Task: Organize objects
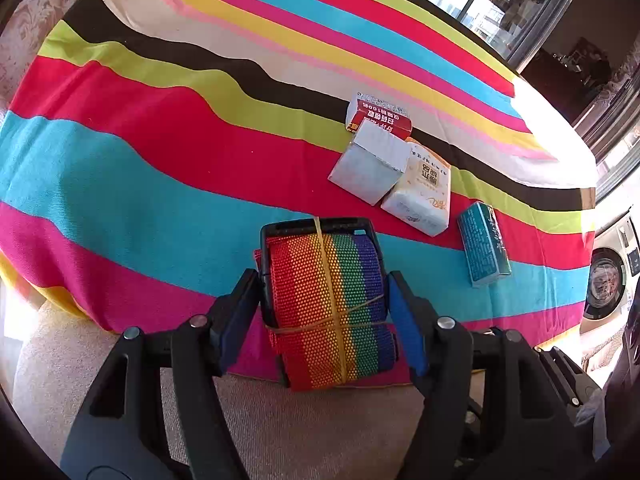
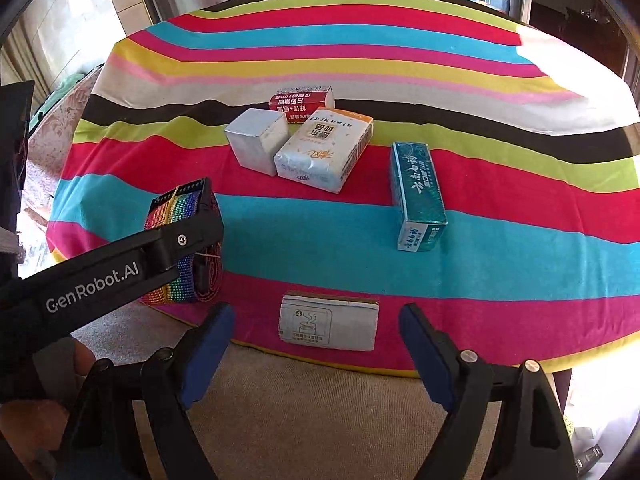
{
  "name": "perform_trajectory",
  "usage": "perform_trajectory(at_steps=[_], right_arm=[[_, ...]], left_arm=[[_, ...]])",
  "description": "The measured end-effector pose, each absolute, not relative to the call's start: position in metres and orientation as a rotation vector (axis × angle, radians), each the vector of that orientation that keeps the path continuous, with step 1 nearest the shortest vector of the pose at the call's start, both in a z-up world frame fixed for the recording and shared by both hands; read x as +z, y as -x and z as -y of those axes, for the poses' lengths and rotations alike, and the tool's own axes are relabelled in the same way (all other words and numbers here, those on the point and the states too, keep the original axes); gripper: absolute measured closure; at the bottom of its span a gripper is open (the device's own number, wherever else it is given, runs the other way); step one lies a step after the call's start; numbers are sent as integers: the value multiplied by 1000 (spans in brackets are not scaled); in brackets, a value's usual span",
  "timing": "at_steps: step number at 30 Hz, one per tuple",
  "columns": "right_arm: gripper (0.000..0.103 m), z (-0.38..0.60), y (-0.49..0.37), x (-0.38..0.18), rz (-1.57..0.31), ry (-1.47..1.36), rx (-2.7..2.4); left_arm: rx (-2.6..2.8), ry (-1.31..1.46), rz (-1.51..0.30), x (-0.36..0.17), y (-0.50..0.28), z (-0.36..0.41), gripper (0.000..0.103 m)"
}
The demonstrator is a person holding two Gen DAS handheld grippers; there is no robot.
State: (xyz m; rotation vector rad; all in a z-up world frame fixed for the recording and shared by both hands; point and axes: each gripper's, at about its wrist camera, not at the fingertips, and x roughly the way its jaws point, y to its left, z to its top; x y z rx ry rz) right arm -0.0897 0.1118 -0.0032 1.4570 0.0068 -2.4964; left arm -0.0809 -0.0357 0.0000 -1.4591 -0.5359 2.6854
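The left tool [image 1: 324,308] is clamped on a rolled rainbow webbing strap [image 1: 328,312], bound with yellow rubber bands and carrying a black buckle, at the near edge of the bench [image 1: 120,184]. The right tool [image 2: 316,336] gapes wide with nothing between its blue pads, just short of a small white carton [image 2: 328,328] at the near edge. Only the right wrist view shows this carton. Toward the bench's middle a glossy white tissue pack [image 2: 324,150], a silvery box [image 2: 256,140] and a red-labelled box [image 2: 302,100] huddle touching; a teal carton [image 2: 418,196] lies apart on their right. A striped woven cloth covers the bench.
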Motion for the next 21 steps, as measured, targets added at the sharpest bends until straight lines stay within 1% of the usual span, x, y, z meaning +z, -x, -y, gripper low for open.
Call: perform_trajectory(at_steps=[1,3,4,6,9,16,21], right_arm=[[27,-111,91,-5,-13,-1466,-2496],[40,-108,91,-7,-23,-1482,-2493],[42,-107,92,-8,-33,-1488,-2496],[55,-105,90,-8,-61,-1482,-2511],[56,-104,88,-7,-73,-1472,-2515],[56,-111,80,-1,-22,-1460,-2530],[56,-126,76,5,53,-1462,-2554]], left_arm=[[2685,1460,535,0,82,35,35],[2689,1457,532,-2,85,35,35],[2691,1455,529,-2,85,34,35],[2696,1451,521,-1,83,33,35],[2701,1448,504,-1,83,30,35],[2691,1434,479,2,80,25,35],[2646,1420,449,7,76,15,36]])
